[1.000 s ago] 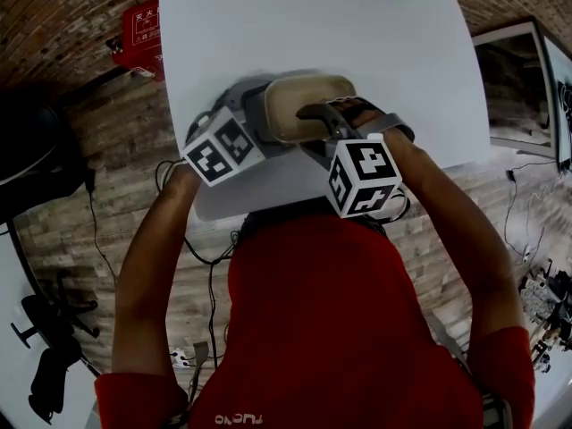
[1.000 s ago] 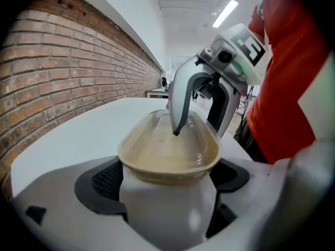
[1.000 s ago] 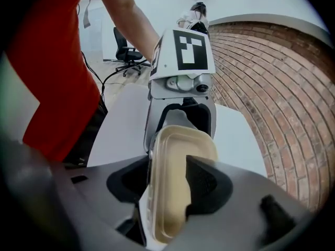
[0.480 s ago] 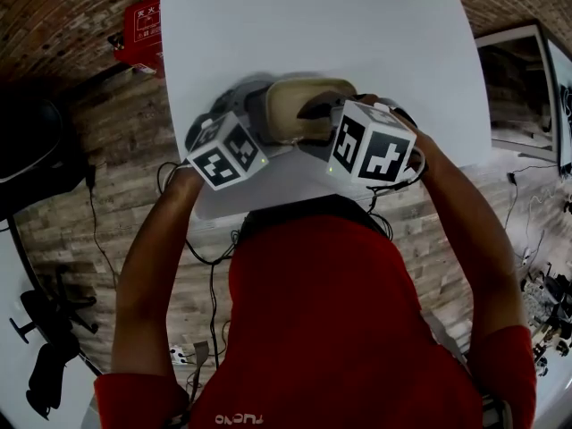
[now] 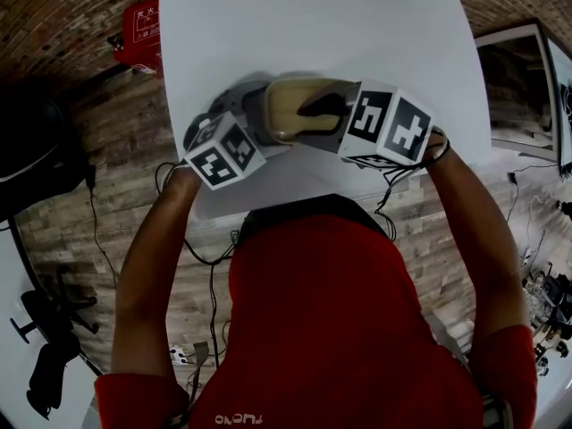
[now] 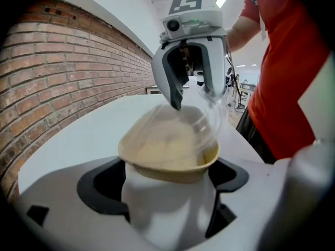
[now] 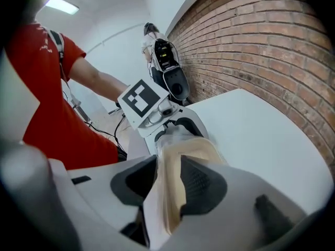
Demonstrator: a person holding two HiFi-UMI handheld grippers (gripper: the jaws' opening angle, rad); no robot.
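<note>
A beige oval container [image 5: 299,105] is held just above the white table [image 5: 313,25]. My left gripper [image 5: 257,119] is shut on its near end, and the bowl [image 6: 167,150] fills the gap between the dark pads [image 6: 104,184]. A clear plastic lid [image 6: 201,122] covers the bowl and is tilted up at the far side. My right gripper [image 5: 323,107] comes in from the right and is shut on that lid's edge [image 7: 168,192]. In the left gripper view the right gripper [image 6: 193,95] stands over the bowl. The left gripper [image 7: 175,127] shows beyond the container [image 7: 196,150].
A red box [image 5: 143,34] sits on the floor left of the table. A framed panel [image 5: 514,88] stands to the right. Cables [image 5: 210,275] and a black chair [image 5: 45,347] are on the floor near the person. A brick wall [image 7: 251,51] runs beside the table.
My right gripper has swung to the right and turned, and the clear lid's far side has lifted off the container. The left gripper has kept its hold.
</note>
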